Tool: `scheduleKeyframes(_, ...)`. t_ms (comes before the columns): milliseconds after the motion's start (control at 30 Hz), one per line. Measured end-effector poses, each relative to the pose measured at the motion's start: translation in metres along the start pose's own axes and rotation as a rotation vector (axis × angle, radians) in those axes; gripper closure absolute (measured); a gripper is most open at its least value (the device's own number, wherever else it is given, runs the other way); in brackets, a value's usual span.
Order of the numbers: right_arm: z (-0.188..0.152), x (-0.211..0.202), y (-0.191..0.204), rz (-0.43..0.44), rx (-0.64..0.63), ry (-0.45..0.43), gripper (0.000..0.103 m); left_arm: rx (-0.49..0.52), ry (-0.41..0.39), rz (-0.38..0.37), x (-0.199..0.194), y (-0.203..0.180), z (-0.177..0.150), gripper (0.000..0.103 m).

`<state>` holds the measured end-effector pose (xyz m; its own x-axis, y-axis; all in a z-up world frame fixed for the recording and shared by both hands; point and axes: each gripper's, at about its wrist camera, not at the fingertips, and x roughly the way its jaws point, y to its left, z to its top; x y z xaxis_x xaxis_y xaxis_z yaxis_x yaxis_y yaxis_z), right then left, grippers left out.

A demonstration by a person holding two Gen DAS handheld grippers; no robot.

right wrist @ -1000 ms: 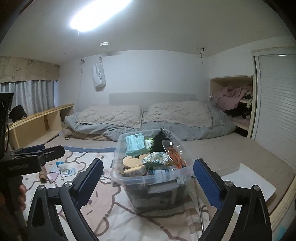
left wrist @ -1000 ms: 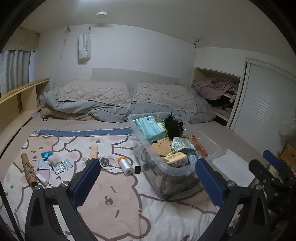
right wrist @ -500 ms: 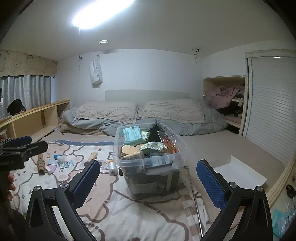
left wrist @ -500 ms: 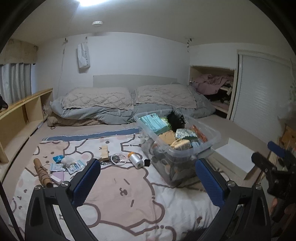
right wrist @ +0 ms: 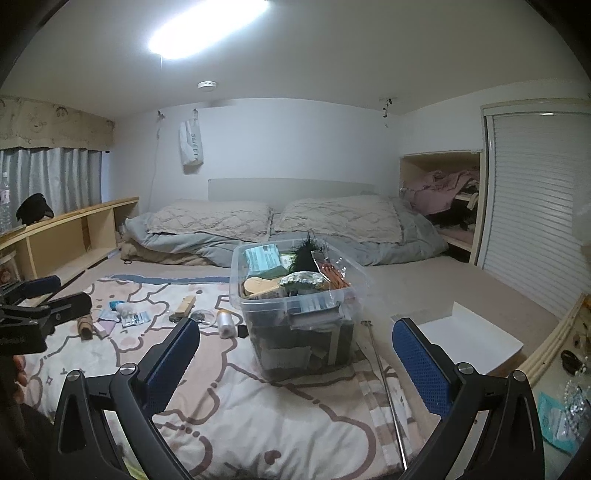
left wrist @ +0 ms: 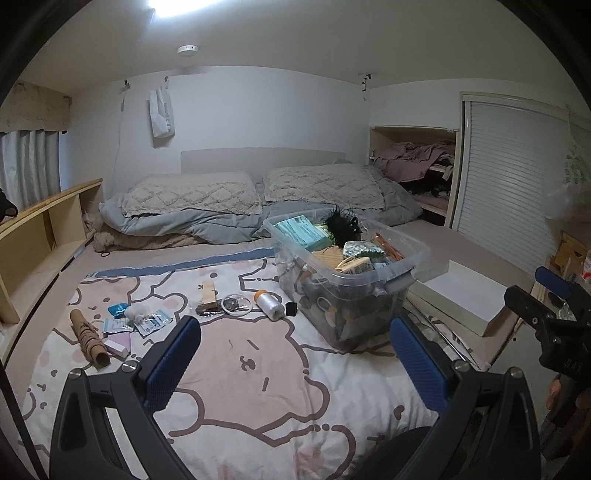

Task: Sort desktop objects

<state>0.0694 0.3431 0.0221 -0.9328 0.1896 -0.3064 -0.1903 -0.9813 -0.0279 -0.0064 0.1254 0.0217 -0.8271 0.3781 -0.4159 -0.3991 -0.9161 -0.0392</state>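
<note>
We hold both claws, left claw (left wrist: pixel 291 354) and right claw (right wrist: pixel 295 354), spread wide and gripping nothing. At twelve o'clock of each sits the clear storage bin (left wrist: pixel 347 280), with a thread spool (left wrist: pixel 269 305) at its nine o'clock on the cartoon blanket (left wrist: pixel 236 376).

A home bedroom. Low bed (right wrist: pixel 424 288) w/ two quilted pillows (right wrist: pixel 210 221) on a folded grey duvet (right wrist: pixel 207 251) against a plain headboard (right wrist: pixel 288 188). Cartoon-bear blanket (left wrist: pixel 236 373) spread over the mattress, w/ a clear bin (left wrist: pixel 343 280) of odds & ends on it. Curtains (right wrist: pixel 51 177) under a valance at left, wood shelf (right wrist: pixel 74 229) along the bedside. Wall nook (right wrist: pixel 443 195) stuffed w/ clothes, slatted closet door (right wrist: pixel 532 221) next to it. Smoke detector (right wrist: pixel 207 85) & ceiling light (right wrist: pixel 207 26) overhead.
</note>
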Motion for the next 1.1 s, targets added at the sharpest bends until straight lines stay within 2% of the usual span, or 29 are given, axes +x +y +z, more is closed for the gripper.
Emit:
scheduleKeyframes(467,-0.006,-0.006,0.001,-0.016,-0.016,0.009,0.000,0.046,-0.003,0.003,-0.006,-0.003,-0.011,0.000)
scheduleKeyframes(1100,-0.009,-0.006,0.003,-0.004,-0.022,0.016,0.000,0.045,0.011,0.003,-0.002,-0.006,-0.015,0.000)
